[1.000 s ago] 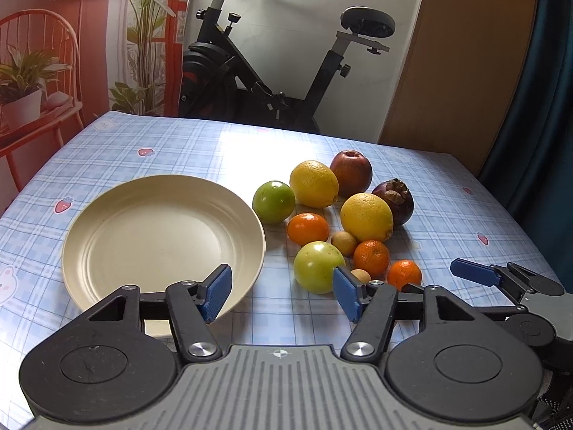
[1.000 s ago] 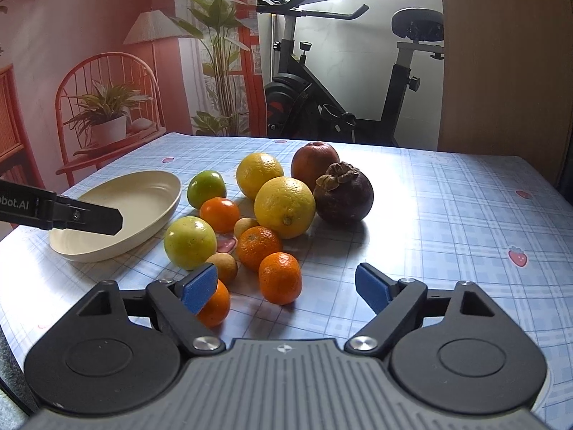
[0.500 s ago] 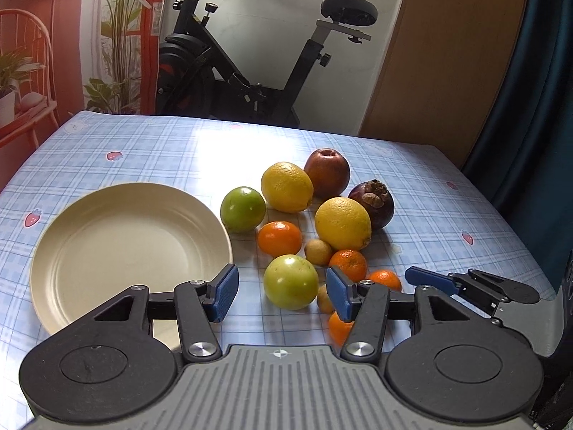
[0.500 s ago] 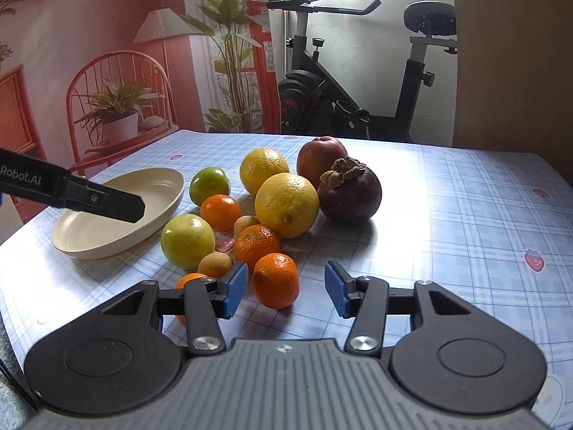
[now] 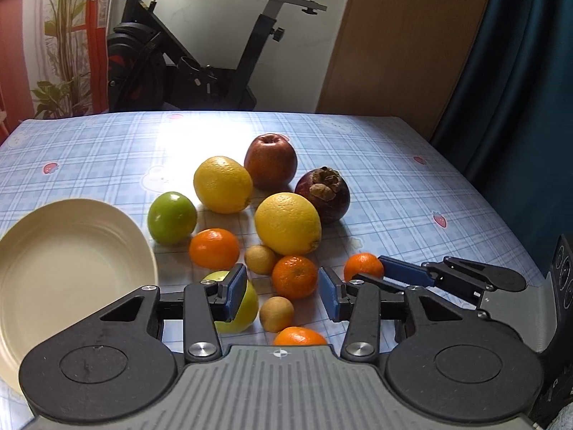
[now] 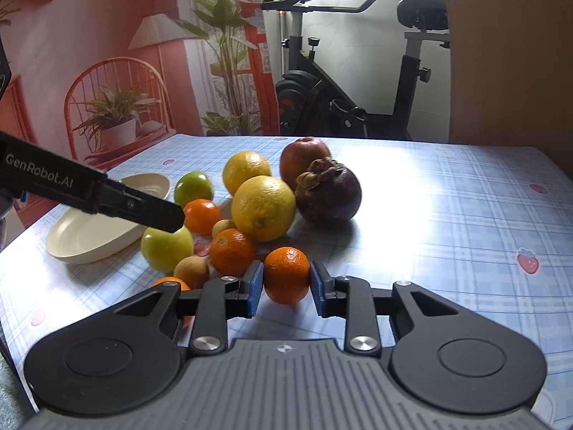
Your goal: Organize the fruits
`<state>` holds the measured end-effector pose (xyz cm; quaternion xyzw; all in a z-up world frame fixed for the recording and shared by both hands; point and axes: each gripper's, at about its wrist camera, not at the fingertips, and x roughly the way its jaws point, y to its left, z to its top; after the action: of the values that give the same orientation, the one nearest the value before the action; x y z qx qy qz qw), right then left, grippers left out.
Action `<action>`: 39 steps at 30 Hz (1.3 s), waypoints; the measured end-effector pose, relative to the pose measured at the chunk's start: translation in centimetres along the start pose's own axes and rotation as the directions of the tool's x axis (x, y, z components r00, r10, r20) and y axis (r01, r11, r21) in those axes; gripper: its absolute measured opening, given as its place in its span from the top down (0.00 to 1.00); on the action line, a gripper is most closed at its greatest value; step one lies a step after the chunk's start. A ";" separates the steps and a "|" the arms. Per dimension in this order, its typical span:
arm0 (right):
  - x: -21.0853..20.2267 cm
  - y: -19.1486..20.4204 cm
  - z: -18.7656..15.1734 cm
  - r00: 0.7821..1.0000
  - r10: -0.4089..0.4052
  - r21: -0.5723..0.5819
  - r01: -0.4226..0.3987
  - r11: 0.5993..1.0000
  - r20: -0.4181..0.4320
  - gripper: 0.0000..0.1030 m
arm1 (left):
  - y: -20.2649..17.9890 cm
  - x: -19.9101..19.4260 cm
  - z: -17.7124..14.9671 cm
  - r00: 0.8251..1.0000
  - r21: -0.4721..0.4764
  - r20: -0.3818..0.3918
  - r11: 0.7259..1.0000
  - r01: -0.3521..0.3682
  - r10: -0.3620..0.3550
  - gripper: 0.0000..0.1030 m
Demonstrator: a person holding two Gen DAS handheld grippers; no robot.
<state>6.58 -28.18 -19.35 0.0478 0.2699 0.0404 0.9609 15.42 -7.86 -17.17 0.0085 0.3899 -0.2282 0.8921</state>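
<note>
Pale green apple (image 5: 247,308) half behind a left finger; plate (image 5: 71,251) cut by left edge.

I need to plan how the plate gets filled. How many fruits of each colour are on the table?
Orange: 4
Yellow: 2
Green: 2
Small tan: 2
Red: 1
Dark purple: 1
Total: 12

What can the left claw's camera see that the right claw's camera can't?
Only the left wrist view shows the dark blue curtain and the left claw closing over the fruit, gripping nothing.

Only the right wrist view shows the red chair, the lamp, and the right claw shut on a small orange.

Both show the plate, the mangosteen and the exercise bike.
</note>
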 end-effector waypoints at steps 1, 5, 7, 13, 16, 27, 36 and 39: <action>-0.1 -0.5 0.0 1.000 -0.004 0.024 0.004 1.000 0.007 0.70 | -0.3 0.4 0.1 1.000 0.010 -0.007 1.000 0.002 -0.002 0.55; -0.4 -1.6 -0.1 1.000 -0.007 0.091 0.005 0.996 0.018 0.70 | -0.9 2.2 0.3 0.999 0.022 -0.045 1.000 0.011 -0.010 0.56; -0.5 -1.5 -0.2 1.000 -0.008 0.086 0.007 0.996 0.017 0.70 | -1.0 2.7 0.3 0.998 0.031 -0.060 0.999 0.011 -0.009 0.58; -0.6 -1.3 -0.2 1.000 -0.003 0.081 0.002 0.997 0.015 0.70 | -1.0 3.9 0.4 0.996 0.040 -0.090 0.999 0.003 0.001 0.61; -0.5 -1.6 -0.2 1.000 -0.001 0.091 0.000 0.996 0.011 0.70 | -0.8 4.3 0.4 0.995 0.042 -0.100 0.999 -0.007 0.012 0.61; -0.5 -1.5 -0.1 1.000 0.003 0.096 -0.004 0.995 0.006 0.70 | -1.3 5.3 0.3 0.993 0.054 -0.115 0.998 -0.019 0.026 0.63; -0.5 -1.5 -0.2 1.000 0.006 0.097 -0.007 0.995 0.010 0.70 | -1.3 3.8 0.2 0.997 0.040 -0.076 0.999 -0.020 0.023 0.64; -0.5 -1.5 -0.2 1.000 0.003 0.097 -0.004 0.995 0.011 0.70 | -1.5 3.0 0.3 0.998 0.042 -0.060 0.999 -0.005 0.008 0.64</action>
<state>6.12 -29.75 -19.39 0.0951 0.2662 0.0285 0.9588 16.80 -10.46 -18.84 0.0353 0.4119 -0.2330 0.8802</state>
